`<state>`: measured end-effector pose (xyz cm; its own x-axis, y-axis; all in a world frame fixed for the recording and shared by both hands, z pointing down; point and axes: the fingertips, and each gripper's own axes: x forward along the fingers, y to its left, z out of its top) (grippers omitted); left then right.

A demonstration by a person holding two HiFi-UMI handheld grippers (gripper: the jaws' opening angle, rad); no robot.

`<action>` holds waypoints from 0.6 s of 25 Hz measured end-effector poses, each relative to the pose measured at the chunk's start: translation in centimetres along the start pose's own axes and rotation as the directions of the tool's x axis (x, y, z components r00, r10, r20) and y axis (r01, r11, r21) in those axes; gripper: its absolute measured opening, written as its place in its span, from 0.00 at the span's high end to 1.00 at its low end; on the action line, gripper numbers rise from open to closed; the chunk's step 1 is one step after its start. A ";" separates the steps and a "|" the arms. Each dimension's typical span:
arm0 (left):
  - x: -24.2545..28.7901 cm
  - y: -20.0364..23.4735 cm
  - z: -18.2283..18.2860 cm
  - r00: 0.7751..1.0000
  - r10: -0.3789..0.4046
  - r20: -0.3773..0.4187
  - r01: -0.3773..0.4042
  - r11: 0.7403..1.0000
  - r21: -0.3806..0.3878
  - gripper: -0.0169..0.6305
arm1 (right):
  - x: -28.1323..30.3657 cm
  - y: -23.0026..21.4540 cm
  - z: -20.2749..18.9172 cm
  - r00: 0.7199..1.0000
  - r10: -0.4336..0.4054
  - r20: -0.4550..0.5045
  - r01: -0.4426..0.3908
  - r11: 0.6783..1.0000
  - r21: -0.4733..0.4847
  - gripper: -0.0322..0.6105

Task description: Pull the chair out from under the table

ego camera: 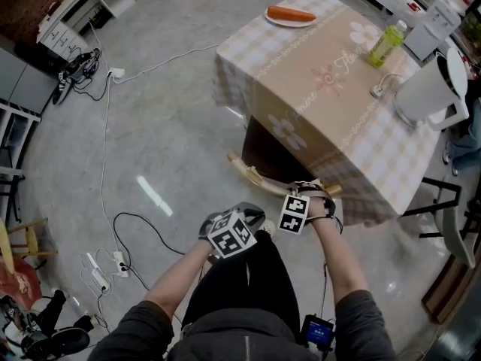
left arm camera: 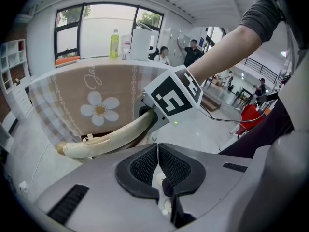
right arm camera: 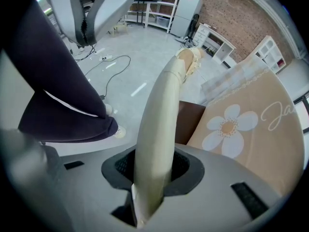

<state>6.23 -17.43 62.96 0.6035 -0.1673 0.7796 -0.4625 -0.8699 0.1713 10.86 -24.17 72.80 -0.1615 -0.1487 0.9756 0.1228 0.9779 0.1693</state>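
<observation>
Clamps the right gripper (right arm camera: 152, 178) on the pale curved top rail of the chair (ego camera: 252, 177), pads pressed to both sides of the wood, at the end of the rail nearer the near corner of the table (ego camera: 323, 104). Points steeply down onto the rail there.

Holds the left gripper (left arm camera: 158, 158) just out from the table's near edge, beside the right gripper, jaws shut together on nothing, short of the rail and not touching it.

Tucked under the table: the chair, with its dark back in the shadow below the hem of the checked cloth (ego camera: 409, 160) and only the rail showing just outside the table's near edge.

On the table's far corner, a plate (ego camera: 272, 19) with an orange stick of food. Along the table's right side, a green bottle (ego camera: 385, 43) and a white kettle (ego camera: 432, 89), near each other.

On the floor well to the table's left, a white power strip (ego camera: 120, 263).
</observation>
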 end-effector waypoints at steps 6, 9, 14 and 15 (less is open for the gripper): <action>-0.5 -0.9 -0.9 1.000 -0.011 -0.002 0.011 1.000 0.009 0.96 | -0.2 1.4 0.3 1.000 0.001 -0.005 -0.001 1.000 0.012 0.79; -0.8 -1.3 -1.2 1.000 -0.017 -0.003 0.017 1.000 0.014 0.95 | -0.2 2.1 0.6 1.000 0.000 -0.009 0.001 1.000 0.021 0.79; -1.1 -1.8 -1.7 1.000 -0.019 0.000 0.019 1.000 0.014 0.96 | -0.3 2.9 0.9 1.000 -0.002 -0.015 0.003 1.000 0.031 0.79; -1.1 -1.9 -1.9 1.000 -0.019 -0.001 0.019 1.000 0.016 0.95 | -0.2 3.1 0.9 1.000 -0.003 -0.016 0.004 0.999 0.032 0.79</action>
<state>5.25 -14.71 62.91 0.6114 -0.1504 0.7769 -0.4407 -0.8801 0.1765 10.41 -21.00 72.96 -0.1463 -0.1540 0.9772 0.0905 0.9816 0.1683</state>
